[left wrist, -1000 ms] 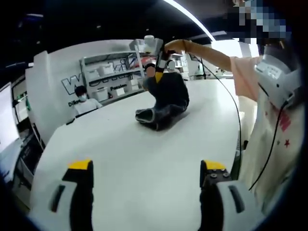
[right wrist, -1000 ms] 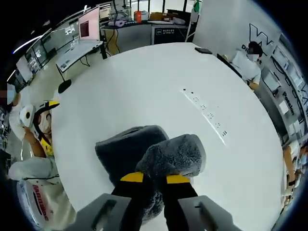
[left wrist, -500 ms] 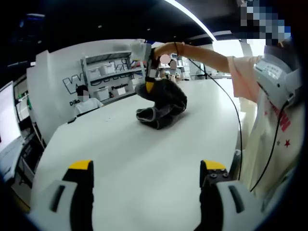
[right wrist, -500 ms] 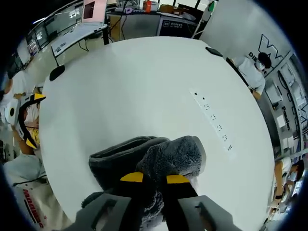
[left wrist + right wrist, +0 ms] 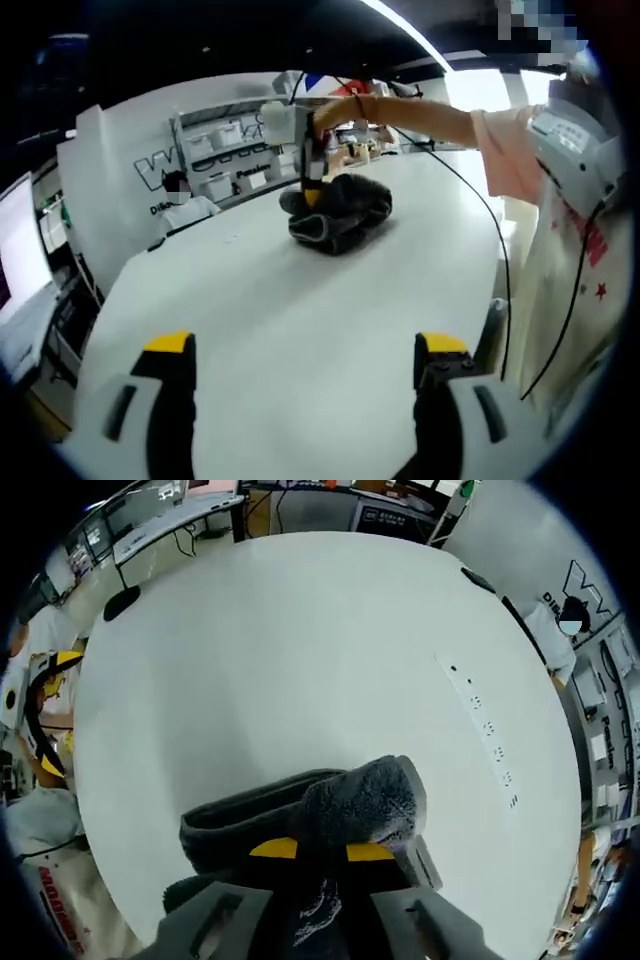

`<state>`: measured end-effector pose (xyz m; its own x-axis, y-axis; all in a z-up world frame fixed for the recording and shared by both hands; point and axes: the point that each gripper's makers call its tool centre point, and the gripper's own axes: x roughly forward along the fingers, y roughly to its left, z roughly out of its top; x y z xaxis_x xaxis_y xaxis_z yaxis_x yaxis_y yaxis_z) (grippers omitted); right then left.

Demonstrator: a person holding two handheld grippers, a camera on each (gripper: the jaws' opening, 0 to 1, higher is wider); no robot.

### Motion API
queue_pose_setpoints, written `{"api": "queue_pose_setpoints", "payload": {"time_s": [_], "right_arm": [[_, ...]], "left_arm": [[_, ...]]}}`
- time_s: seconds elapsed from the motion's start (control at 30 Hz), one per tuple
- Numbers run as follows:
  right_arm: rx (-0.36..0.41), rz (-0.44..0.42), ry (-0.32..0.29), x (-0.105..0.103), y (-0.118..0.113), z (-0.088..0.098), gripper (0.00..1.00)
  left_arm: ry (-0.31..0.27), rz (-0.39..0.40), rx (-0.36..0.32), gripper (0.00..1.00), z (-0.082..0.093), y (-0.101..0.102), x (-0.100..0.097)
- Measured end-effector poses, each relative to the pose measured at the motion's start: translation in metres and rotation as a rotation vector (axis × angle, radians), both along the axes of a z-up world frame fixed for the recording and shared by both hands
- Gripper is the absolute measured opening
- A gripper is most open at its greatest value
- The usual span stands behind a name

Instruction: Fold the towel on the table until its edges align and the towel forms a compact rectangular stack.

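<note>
A dark grey fluffy towel (image 5: 338, 212) lies bunched in a loose fold on the white table (image 5: 300, 300), far ahead in the left gripper view. My right gripper (image 5: 308, 172), held by a hand, stands at the towel's left end. In the right gripper view my right gripper (image 5: 322, 852) is shut on a raised flap of the towel (image 5: 362, 798), with the lower layers spread to the left beneath it. My left gripper (image 5: 305, 345) is open over bare table, well short of the towel. It appears at the left edge of the right gripper view as the left gripper (image 5: 42, 715).
A row of small sockets (image 5: 485, 730) runs across the table to the right of the towel. Dark small objects (image 5: 120, 602) lie near the far table edge. Shelves (image 5: 225, 150) and a seated person (image 5: 185, 205) are beyond the table. A cable (image 5: 495, 250) hangs from the right arm.
The right gripper has carried the towel flap lower and leftward over the pile. The towel now sits flatter on the table. My left gripper stays open.
</note>
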<state>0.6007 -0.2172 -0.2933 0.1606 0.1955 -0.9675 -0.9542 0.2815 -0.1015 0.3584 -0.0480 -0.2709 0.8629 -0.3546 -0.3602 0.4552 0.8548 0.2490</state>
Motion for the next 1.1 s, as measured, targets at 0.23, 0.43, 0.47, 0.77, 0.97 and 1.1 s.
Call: {"api": "queue_pose_setpoints", "payload": {"time_s": [0.23,0.43,0.47,0.77,0.97,1.1], "right_arm": [[-0.009,0.02,0.004,-0.003,0.002,-0.008,0.13],[0.001,0.026,0.03,-0.006,0.002,-0.023,0.14],[0.009,0.02,0.034,-0.006,0.003,-0.025,0.14],[0.075,0.036,0.022,-0.008,0.004,-0.025,0.16],[0.121,0.078,-0.005,-0.009,0.005,-0.021,0.18],[0.161,0.096,0.004,-0.009,0.006,-0.019,0.21]], "left_arm": [[0.006,0.009,-0.01,0.95,-0.003,0.002,0.0],[0.012,0.007,-0.013,0.94,-0.005,0.003,0.001],[0.011,0.007,-0.013,0.94,-0.005,0.003,0.001],[0.015,0.003,-0.01,0.93,-0.005,0.004,0.002],[0.017,-0.003,-0.007,0.93,-0.005,0.0,0.003],[0.022,-0.007,-0.002,0.92,-0.006,-0.001,0.003]]}}
